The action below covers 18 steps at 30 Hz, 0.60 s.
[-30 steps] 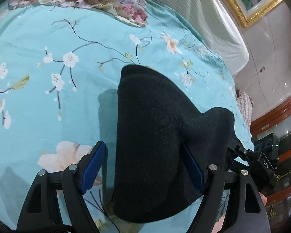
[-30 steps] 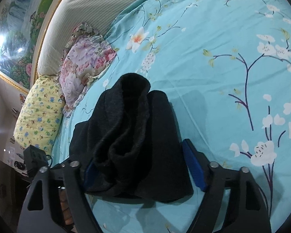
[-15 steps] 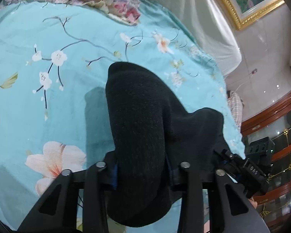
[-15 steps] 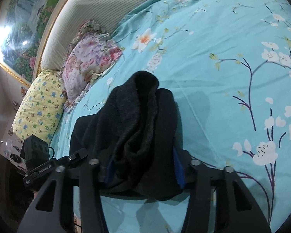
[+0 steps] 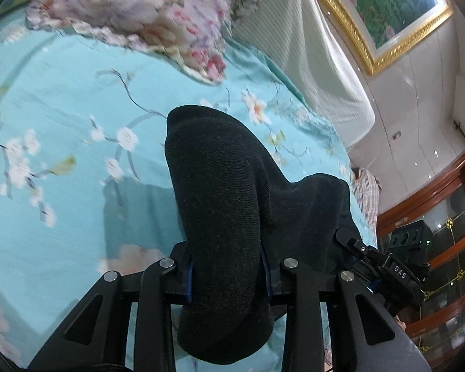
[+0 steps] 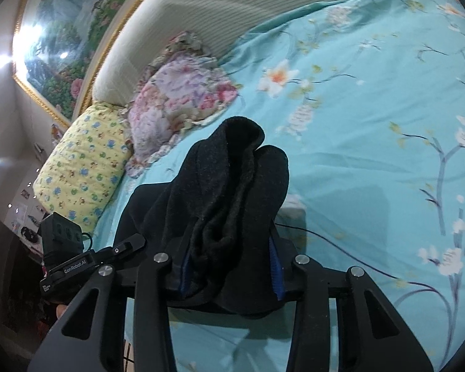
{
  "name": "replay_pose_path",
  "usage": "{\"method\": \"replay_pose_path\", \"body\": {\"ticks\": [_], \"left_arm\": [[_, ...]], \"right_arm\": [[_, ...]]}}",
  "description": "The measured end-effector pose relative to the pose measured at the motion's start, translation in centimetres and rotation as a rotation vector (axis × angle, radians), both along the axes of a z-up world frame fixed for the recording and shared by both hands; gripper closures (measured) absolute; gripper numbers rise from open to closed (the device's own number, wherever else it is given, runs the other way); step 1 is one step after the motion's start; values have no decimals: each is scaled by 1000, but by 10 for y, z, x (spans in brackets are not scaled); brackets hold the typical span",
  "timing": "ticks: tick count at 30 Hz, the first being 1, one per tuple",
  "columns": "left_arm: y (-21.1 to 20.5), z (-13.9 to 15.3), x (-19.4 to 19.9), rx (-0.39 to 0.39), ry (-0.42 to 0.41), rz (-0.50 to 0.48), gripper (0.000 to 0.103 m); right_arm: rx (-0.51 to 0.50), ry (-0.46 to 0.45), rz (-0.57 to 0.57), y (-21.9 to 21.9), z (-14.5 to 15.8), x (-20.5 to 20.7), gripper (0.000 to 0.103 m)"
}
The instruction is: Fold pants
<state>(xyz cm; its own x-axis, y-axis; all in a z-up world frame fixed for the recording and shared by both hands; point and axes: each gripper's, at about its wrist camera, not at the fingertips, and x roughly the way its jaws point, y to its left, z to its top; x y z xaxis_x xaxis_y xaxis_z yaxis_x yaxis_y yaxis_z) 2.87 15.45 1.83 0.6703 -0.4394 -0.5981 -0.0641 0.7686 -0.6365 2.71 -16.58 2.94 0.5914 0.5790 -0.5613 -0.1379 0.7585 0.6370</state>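
Left tool (image 5: 226, 274) and right tool (image 6: 229, 271) each pinch the bunched black pants (image 5: 220, 192), lifted over the bed (image 5: 62, 201) near its pillow-end edge; thick fabric may slip, undoing the fold.

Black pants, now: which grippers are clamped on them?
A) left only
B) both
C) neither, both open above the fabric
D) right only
B: in the left wrist view the left gripper has its blue pads pressed into the black pants, and in the right wrist view the right gripper is likewise shut on a bunched fold.
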Motion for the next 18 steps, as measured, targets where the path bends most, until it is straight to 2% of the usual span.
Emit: {"method": "replay_pose_path", "body": {"ticks": [7,18], "left_arm": [[51,12,-11,45,-14,89,72],[125,14,-9,135,-2,212,71]], "right_arm": [[15,-11,69,46,8,23,62],[9,-33,179,130,5,62,62]]}}
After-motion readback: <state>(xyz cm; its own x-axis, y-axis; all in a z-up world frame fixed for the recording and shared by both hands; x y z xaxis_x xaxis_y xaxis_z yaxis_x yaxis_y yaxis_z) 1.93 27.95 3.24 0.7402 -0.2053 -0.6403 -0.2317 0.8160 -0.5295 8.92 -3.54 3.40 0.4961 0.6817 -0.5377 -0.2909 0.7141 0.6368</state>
